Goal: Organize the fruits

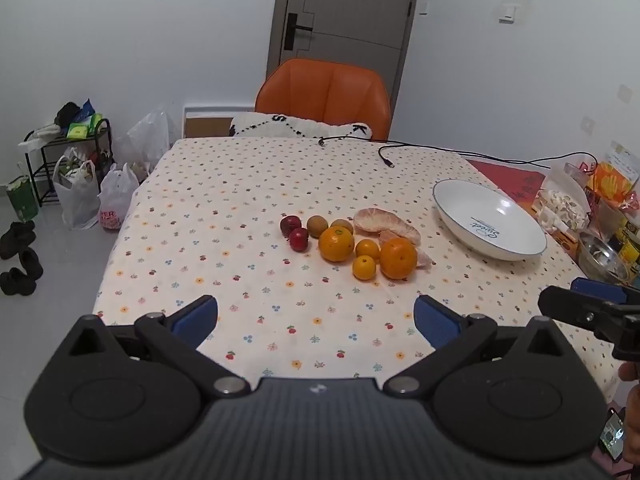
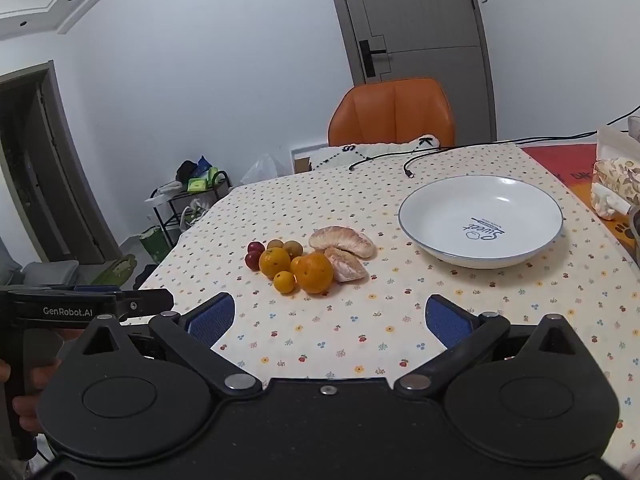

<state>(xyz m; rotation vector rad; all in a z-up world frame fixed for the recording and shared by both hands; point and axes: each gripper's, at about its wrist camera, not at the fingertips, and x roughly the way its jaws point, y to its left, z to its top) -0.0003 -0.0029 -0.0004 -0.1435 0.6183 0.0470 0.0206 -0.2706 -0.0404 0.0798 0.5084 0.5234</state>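
1. Fruit sits clustered on the floral-print tablecloth (image 1: 224, 208), ahead of both grippers and touching neither.
2. Left gripper (image 1: 316, 316) hovers over the near table edge, its blue-padded fingers (image 1: 196, 320) spread wide and holding nothing.
3. Right gripper (image 2: 330, 318) is likewise spread apart and unloaded, with the cluster ahead and slightly to its left.
4. Cluster: 2 large round oranges (image 1: 336, 243), 2 small round tangerines (image 1: 364, 267), 2 dark red plums (image 1: 298, 239), 2 brown kiwis (image 1: 317, 225) and peeled pinkish pomelo segments (image 1: 386, 222) packed close together.
5. White shallow ceramic bowl (image 2: 440, 196) with a blue rim stands empty, ahead-right of the right gripper, apart from the fruit.
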